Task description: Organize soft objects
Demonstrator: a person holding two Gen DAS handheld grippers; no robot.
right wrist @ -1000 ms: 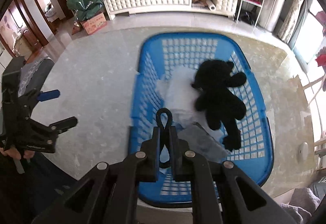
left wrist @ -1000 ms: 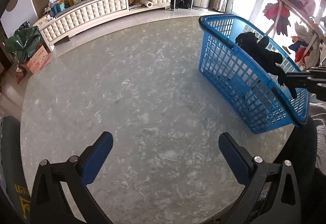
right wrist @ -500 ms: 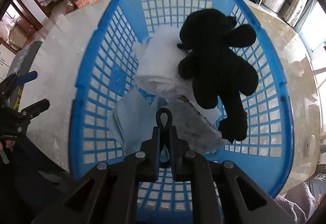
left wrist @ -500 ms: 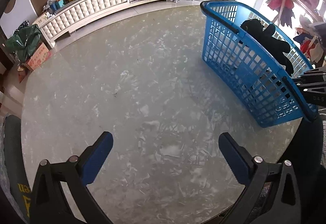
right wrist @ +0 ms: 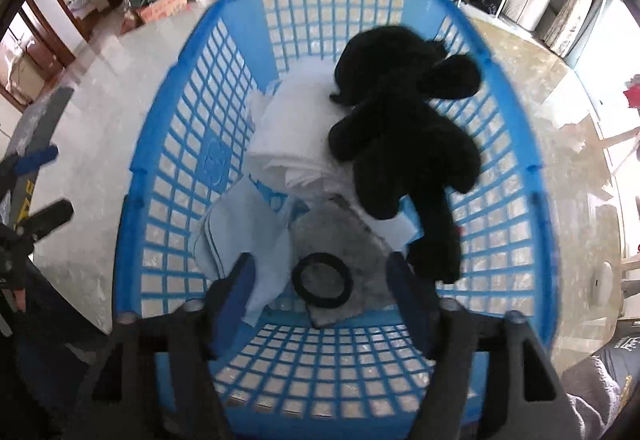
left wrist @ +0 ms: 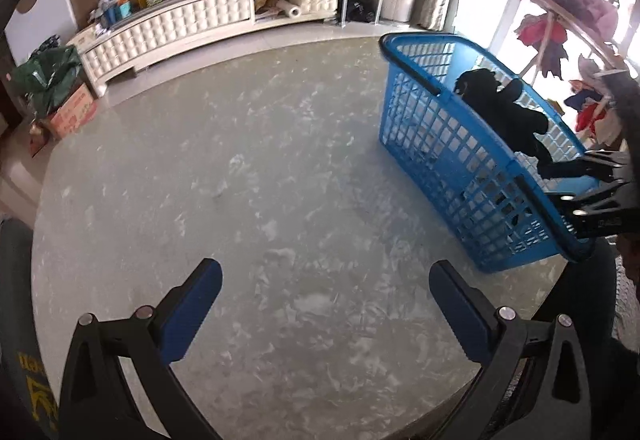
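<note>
Soft things in the basket (right wrist: 176, 144)

The right claw (right wrist: 320, 280) is wide over a black ring (right wrist: 322, 285) on a gray cloth (right wrist: 360, 240), beside the bear (right wrist: 404, 128). The left claw (left wrist: 324, 304) is wide over the counter (left wrist: 240, 180).

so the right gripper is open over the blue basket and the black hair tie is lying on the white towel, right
Not quite. In the right wrist view the right gripper is open over the blue basket, but the black hair tie lies on the grey cloth, not the white towel.

Bright daylight floods from overexposed windows (left wrist: 520, 0) at far right; fisheye bends edges; the right wrist view is motion-blurred.
</note>
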